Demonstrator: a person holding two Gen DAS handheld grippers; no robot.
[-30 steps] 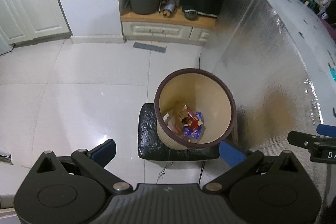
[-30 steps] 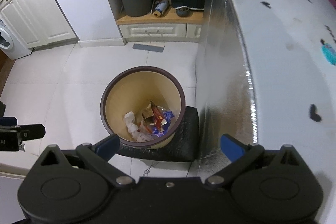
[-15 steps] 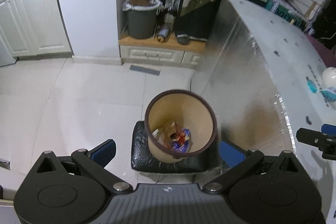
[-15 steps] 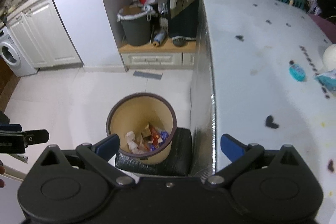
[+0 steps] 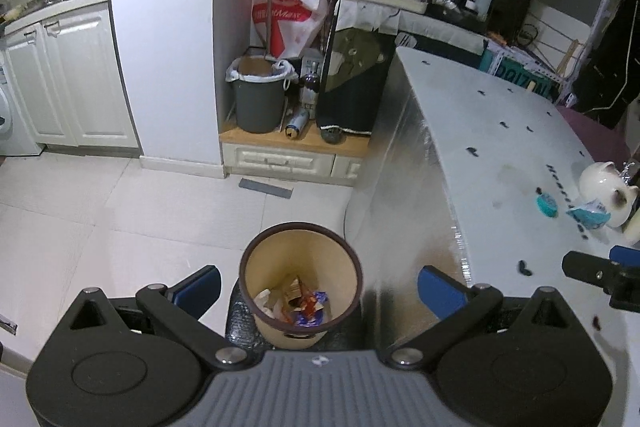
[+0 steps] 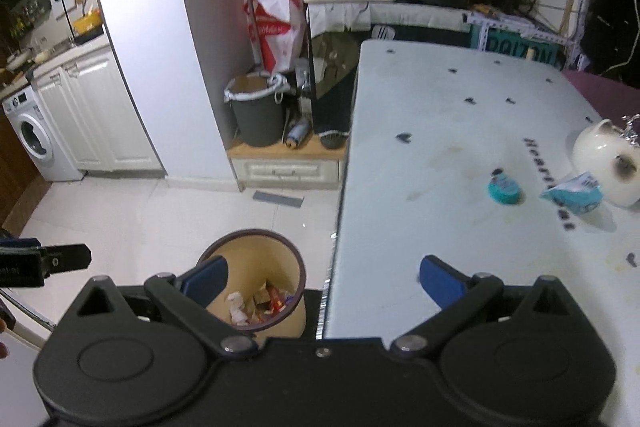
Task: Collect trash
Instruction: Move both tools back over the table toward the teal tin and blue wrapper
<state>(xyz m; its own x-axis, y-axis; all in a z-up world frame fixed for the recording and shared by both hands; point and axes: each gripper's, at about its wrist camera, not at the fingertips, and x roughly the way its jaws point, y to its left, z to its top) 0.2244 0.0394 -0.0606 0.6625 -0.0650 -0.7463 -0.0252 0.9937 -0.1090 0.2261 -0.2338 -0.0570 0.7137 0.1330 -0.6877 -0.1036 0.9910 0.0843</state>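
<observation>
Both tools, left tool (image 5: pixel 318 285) and right tool (image 6: pixel 322 279), spread, empty. Next: right tool to teal wrapper (image 6: pixel 572 194) on table (image 6: pixel 440 147); pinch the crumpled edge, carry to bin (image 6: pixel 252 291).

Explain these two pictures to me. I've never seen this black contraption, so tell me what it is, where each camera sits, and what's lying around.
There is no robot here: a person holds a two-finger gripper in each hand, with a camera on each looking along its fingers. One picture comes from the left gripper, the other from the right gripper. Both are open and hold nothing. Below them stands a tan trash bin on the floor, with wrappers inside. Beside it is a white table carrying a round teal item, a teal packet and a cat-shaped pot.
</observation>
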